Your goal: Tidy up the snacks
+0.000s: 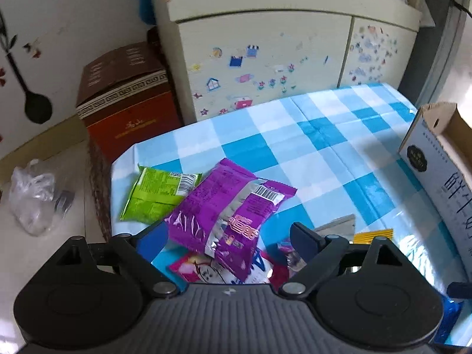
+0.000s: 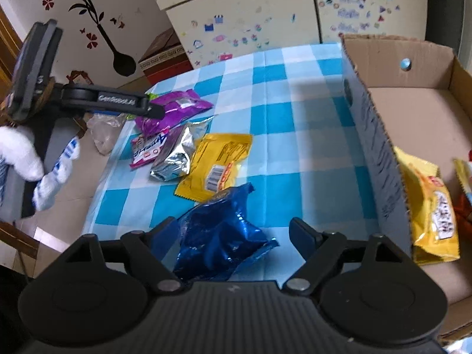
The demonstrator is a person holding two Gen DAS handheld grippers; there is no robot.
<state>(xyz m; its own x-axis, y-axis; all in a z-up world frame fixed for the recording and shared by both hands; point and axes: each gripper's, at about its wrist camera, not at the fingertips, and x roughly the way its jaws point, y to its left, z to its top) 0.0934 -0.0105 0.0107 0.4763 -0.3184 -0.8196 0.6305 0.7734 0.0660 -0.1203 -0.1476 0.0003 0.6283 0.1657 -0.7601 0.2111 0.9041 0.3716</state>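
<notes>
My left gripper (image 1: 227, 231) is open over the table's left end. A purple snack packet (image 1: 230, 206) lies between its fingers, and the right finger stands clear of it. A green packet (image 1: 156, 194) lies behind it and a pink-and-white packet (image 1: 206, 268) beneath. My right gripper (image 2: 233, 230) is open around a crumpled blue packet (image 2: 218, 236) resting on the cloth. Beyond it lie a yellow packet (image 2: 218, 165) and a silver packet (image 2: 174, 159). The cardboard box (image 2: 374, 135) at the right holds another yellow packet (image 2: 433, 206).
A blue-and-white checked cloth (image 2: 295, 118) covers the table. A stickered cabinet (image 1: 265, 53) stands behind it. On the floor to the left are a brown-and-red carton (image 1: 126, 97) and a plastic bag (image 1: 32, 194). A gloved hand (image 2: 17, 153) holds the left gripper's handle.
</notes>
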